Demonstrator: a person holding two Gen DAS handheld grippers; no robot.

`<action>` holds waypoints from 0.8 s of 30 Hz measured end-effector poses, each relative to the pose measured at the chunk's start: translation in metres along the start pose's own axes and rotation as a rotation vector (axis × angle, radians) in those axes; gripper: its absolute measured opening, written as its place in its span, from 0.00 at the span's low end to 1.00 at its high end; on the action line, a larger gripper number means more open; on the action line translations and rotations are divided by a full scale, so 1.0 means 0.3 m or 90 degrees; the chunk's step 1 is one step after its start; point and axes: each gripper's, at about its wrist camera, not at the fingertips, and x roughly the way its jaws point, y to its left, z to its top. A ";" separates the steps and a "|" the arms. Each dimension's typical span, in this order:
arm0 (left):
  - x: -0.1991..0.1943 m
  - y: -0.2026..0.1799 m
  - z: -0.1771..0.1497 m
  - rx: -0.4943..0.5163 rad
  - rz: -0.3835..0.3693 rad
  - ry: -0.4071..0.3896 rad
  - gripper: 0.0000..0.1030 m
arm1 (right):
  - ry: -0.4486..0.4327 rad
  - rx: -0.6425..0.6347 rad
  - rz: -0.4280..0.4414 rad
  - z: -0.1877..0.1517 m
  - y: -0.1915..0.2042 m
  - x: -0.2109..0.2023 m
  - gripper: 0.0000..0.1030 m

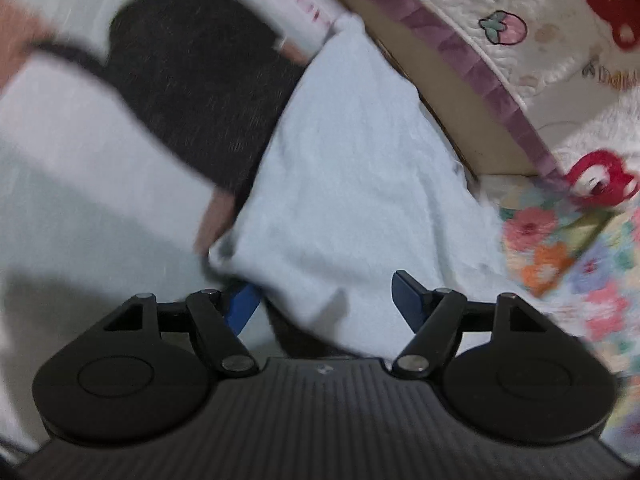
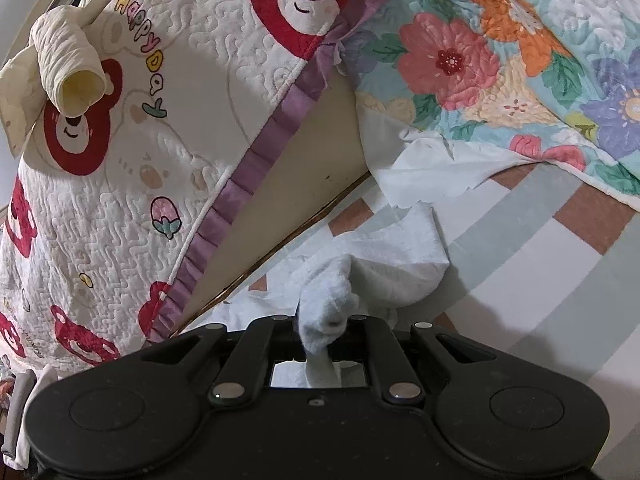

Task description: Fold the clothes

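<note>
A pale blue garment (image 1: pixel 352 184) hangs in front of my left gripper (image 1: pixel 324 292), whose blue fingertips (image 1: pixel 406 294) stand wide apart; the cloth's lower edge drapes between them without being pinched. In the right wrist view a bunched corner of the same pale garment (image 2: pixel 326 312) is clamped in my right gripper (image 2: pixel 325 326), and its fingers are hidden under the cloth. The remainder of the garment (image 2: pixel 392 264) trails onto the striped sheet (image 2: pixel 540 264).
A blurred person in a white top and a black garment (image 1: pixel 192 80) is at the upper left. A bear-print quilt (image 2: pixel 132 160) with a purple frill covers a headboard (image 2: pixel 312 176). A floral quilt (image 2: pixel 500 60) lies at the upper right.
</note>
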 end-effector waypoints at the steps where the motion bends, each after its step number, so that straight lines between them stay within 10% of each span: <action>1: 0.013 -0.028 -0.010 0.027 0.031 -0.027 0.70 | 0.001 0.002 0.001 0.000 -0.005 0.000 0.10; 6: 0.077 -0.132 -0.047 0.149 0.153 -0.138 0.61 | 0.015 0.014 0.016 -0.017 -0.032 -0.012 0.10; 7: 0.083 -0.135 -0.037 0.161 0.156 -0.136 0.24 | 0.020 0.018 0.021 -0.023 -0.038 -0.016 0.10; 8: 0.088 -0.137 -0.024 0.172 0.158 -0.132 0.15 | 0.025 0.022 0.025 -0.028 -0.045 -0.021 0.10; 15: -0.208 -0.133 0.087 0.188 0.149 -0.175 0.11 | 0.058 0.049 0.060 -0.068 -0.090 -0.051 0.09; 24: -0.127 -0.017 0.004 0.230 0.261 -0.089 0.23 | 0.106 0.089 0.036 -0.165 -0.154 -0.048 0.09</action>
